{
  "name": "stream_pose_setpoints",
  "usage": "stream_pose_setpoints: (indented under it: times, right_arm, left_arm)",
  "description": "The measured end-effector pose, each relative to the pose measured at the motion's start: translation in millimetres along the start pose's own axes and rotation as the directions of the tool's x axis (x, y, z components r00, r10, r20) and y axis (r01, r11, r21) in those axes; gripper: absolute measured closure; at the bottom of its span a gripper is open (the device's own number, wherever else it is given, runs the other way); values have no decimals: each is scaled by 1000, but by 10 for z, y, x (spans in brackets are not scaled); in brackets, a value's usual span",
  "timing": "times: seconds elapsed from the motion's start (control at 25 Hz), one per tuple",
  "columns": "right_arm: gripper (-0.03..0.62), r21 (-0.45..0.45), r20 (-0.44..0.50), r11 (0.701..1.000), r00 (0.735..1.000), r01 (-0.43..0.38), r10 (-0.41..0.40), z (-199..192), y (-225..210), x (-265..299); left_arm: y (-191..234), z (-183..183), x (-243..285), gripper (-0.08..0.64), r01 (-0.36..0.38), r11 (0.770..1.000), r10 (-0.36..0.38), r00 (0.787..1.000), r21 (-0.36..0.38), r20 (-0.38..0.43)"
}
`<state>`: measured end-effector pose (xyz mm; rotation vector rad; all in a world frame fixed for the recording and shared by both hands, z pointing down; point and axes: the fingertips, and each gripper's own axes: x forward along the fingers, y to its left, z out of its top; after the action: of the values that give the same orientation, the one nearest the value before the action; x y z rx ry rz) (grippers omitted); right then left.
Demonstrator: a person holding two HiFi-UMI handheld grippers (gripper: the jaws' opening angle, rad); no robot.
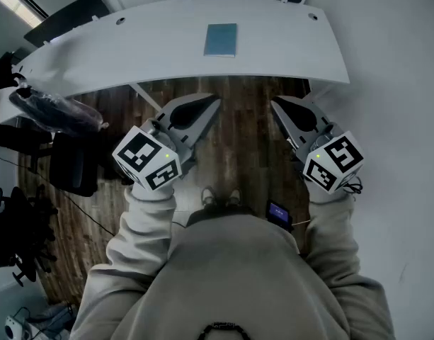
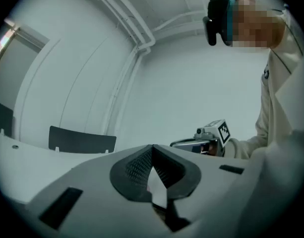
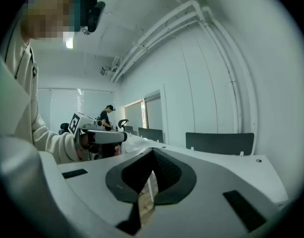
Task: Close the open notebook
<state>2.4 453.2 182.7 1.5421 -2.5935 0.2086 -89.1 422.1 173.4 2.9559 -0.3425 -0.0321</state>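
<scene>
A blue-grey notebook [image 1: 221, 40] lies flat on the white table [image 1: 287, 48], near its far edge, with only one cover showing. Both grippers are held close to my body over the wooden floor, well short of the table's front edge and apart from the notebook. My left gripper [image 1: 214, 102] is shut with nothing between its jaws, whose pads [image 2: 142, 165] meet at the tip. My right gripper [image 1: 275, 105] is shut and empty too, its pads [image 3: 164, 170] pressed together. Neither gripper view shows the notebook.
Black office chairs [image 1: 71, 163] stand at the left, and a dark bundle [image 1: 55, 109] lies on the table's left end. A small device [image 1: 279, 214] hangs at my waist. A dark chair back [image 3: 218, 143] sits beyond the table, and a person [image 3: 108, 115] stands far off.
</scene>
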Motion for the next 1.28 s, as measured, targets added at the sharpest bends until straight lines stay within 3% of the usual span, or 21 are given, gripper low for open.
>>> stream_pose_setpoints:
  times: [0.36,0.68,0.96,1.28]
  right_arm:
    - [572,76,35,997,999,-6,4,-75,-28,-61]
    - [572,93,66,996,998,-15,8,-62,-90,-172]
    - [572,143,104,989,994,23,-38,-75,-295,-319]
    - [572,213,114,968,980,136,-163,-355,-930,-900]
  left_arm:
    - [-24,-169,-114,557,-26,999,25,999,-23,-32]
    - [77,-29,-171,557,-68,998,68,998,-8,-4]
    - [23,56,-71,557,-74,997,74,997,24,-11]
    - [11,236,241,557,-60,995,60,998,83,-2]
